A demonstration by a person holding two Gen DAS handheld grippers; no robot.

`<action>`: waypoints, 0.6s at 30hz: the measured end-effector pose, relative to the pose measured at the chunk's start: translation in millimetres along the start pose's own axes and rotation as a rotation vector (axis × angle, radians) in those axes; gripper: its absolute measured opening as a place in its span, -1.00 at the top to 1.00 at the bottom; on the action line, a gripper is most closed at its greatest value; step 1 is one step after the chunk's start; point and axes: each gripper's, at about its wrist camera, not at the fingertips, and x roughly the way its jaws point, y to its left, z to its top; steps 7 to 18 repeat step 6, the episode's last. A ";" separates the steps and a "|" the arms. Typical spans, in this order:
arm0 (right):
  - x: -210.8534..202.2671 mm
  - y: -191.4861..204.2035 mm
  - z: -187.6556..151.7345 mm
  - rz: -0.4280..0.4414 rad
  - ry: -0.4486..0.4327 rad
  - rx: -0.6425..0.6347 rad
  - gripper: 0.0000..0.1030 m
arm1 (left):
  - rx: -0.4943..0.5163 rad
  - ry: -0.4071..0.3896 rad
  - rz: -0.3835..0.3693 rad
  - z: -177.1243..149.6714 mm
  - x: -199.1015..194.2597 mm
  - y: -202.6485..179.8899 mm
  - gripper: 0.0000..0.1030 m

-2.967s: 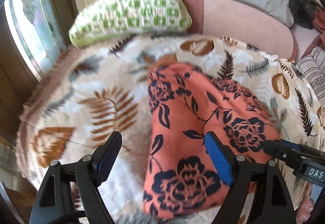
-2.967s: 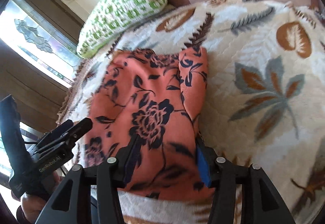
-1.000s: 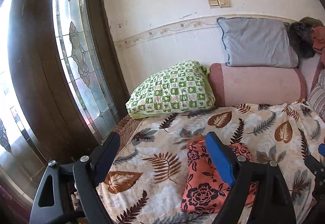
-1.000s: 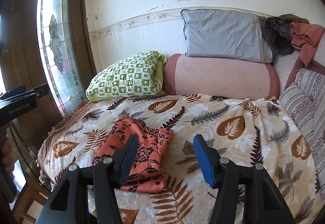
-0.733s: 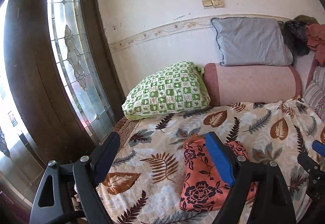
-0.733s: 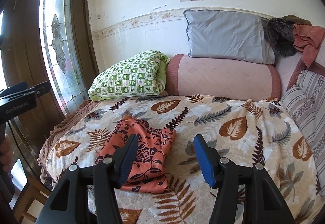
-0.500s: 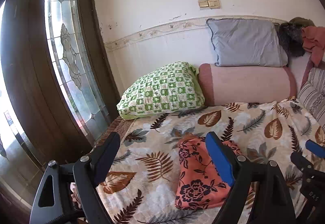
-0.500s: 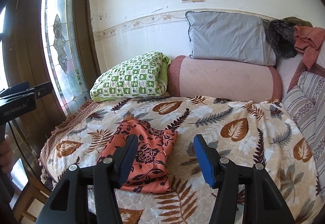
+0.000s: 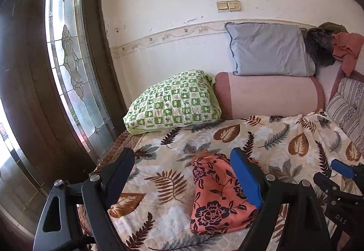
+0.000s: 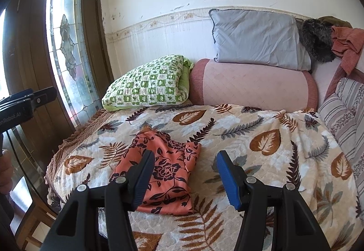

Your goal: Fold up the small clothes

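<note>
A folded orange garment with dark flowers [image 9: 213, 194] [image 10: 168, 166] lies flat near the front left of the leaf-patterned bedspread [image 10: 261, 137]. My left gripper [image 9: 182, 156] hangs open well back from it, with nothing between its fingers; the garment shows behind its blue right finger [image 9: 244, 178]. My right gripper [image 10: 185, 156] is open too, empty and clear of the bed, and the garment lies beyond its left finger [image 10: 141, 175]. Each gripper shows at the edge of the other's view: the right gripper [image 9: 341, 171], the left gripper [image 10: 25, 100].
A green checked pillow [image 9: 175, 103], a pink bolster [image 9: 268, 96] and a grey pillow [image 9: 268, 50] line the wall at the back. A striped cushion [image 10: 345, 119] and heaped clothes [image 10: 341, 41] sit at the right. A dark door with leaded glass [image 9: 68, 68] stands left of the bed.
Three seconds ago both grippers were close over the garment; they have since drawn back and away from it. Over the last second the left view swings slightly right. The garment stays still.
</note>
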 end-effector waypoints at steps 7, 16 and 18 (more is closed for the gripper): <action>13.5 -4.4 -2.2 0.005 0.027 0.019 -0.17 | -0.026 0.004 -0.021 -4.6 15.5 3.7 -0.87; 13.5 -4.4 -2.2 0.005 0.027 0.019 -0.17 | -0.026 0.004 -0.021 -4.6 15.5 3.7 -0.87; 13.5 -4.4 -2.2 0.005 0.027 0.019 -0.17 | -0.026 0.004 -0.021 -4.6 15.5 3.7 -0.87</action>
